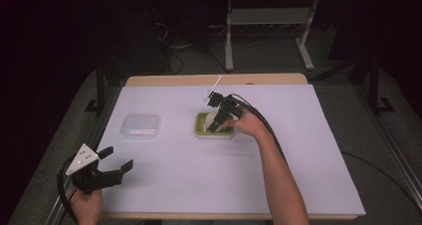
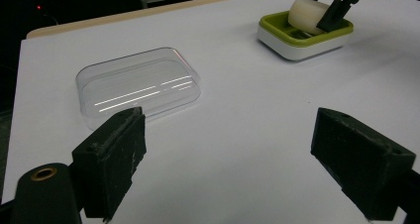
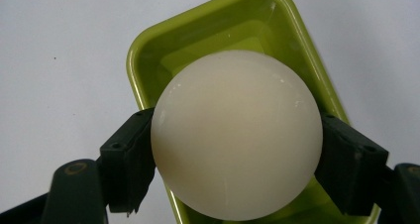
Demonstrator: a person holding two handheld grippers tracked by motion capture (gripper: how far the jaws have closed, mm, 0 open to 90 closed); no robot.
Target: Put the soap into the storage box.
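Note:
A cream-white rounded soap bar sits between the jaws of my right gripper, which is shut on it just above a green soap dish. In the high view the right gripper tilts down into the dish at the table's middle. The left gripper view shows the soap held over the dish at the far right. My left gripper is open near the front left corner, with nothing between its jaws. A clear plastic lid lies just beyond it, also seen in the high view.
White paper covers the wooden table. A thin white stick stands behind the dish. A cable trails from the right gripper along the forearm. Dark floor and desk legs lie beyond the far edge.

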